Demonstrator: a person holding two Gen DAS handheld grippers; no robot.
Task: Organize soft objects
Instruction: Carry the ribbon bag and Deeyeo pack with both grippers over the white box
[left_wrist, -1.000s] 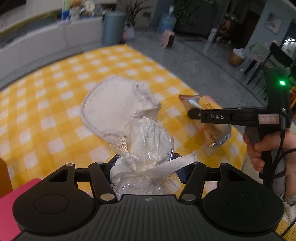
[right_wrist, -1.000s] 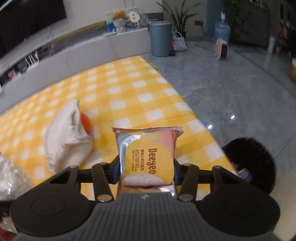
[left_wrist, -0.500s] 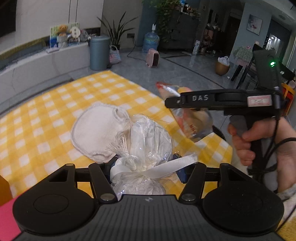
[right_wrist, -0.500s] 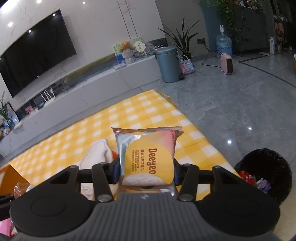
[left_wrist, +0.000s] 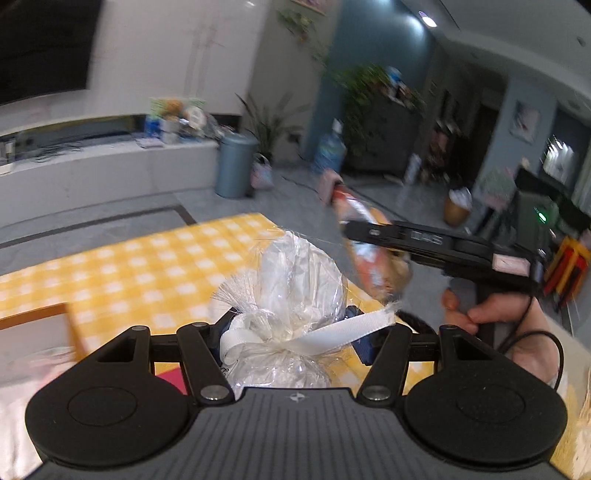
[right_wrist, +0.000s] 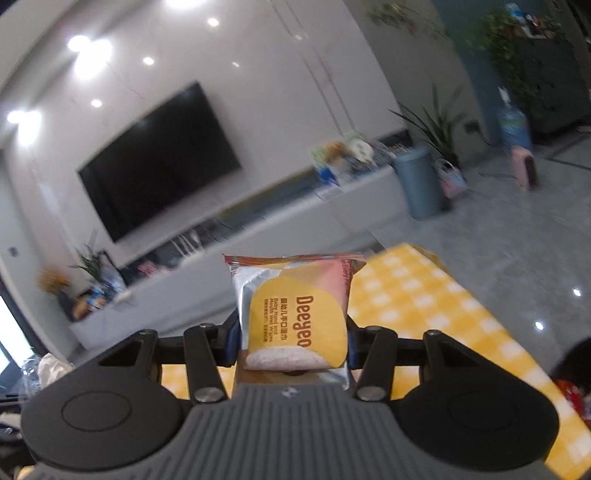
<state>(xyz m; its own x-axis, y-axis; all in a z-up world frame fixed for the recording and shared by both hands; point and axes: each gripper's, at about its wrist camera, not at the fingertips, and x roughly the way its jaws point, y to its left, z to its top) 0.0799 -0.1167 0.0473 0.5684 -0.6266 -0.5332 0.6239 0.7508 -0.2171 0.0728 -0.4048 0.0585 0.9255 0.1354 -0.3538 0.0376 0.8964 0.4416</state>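
Observation:
My left gripper (left_wrist: 291, 332) is shut on a clear plastic bag (left_wrist: 299, 273) of white stuff tied with a white ribbon (left_wrist: 343, 328), held above the yellow checked tablecloth (left_wrist: 147, 266). My right gripper (right_wrist: 293, 332) is shut on a Deeyeo wet-wipes pack (right_wrist: 295, 314), yellow, pink and silver, held upright in the air. The right gripper with that pack (left_wrist: 369, 251) also shows in the left wrist view, to the right and higher than the bag.
The corner of a wooden box (left_wrist: 40, 332) and something pink (left_wrist: 170, 380) lie at lower left. A black waste bin (right_wrist: 572, 373) stands on the floor right of the table (right_wrist: 424, 295). Behind are a TV (right_wrist: 159, 162), a low bench and a grey bin (left_wrist: 236, 166).
Both grippers have lifted and tilted upward with their loads. The white round cloth has dropped out of both views. The room's wall now fills the views.

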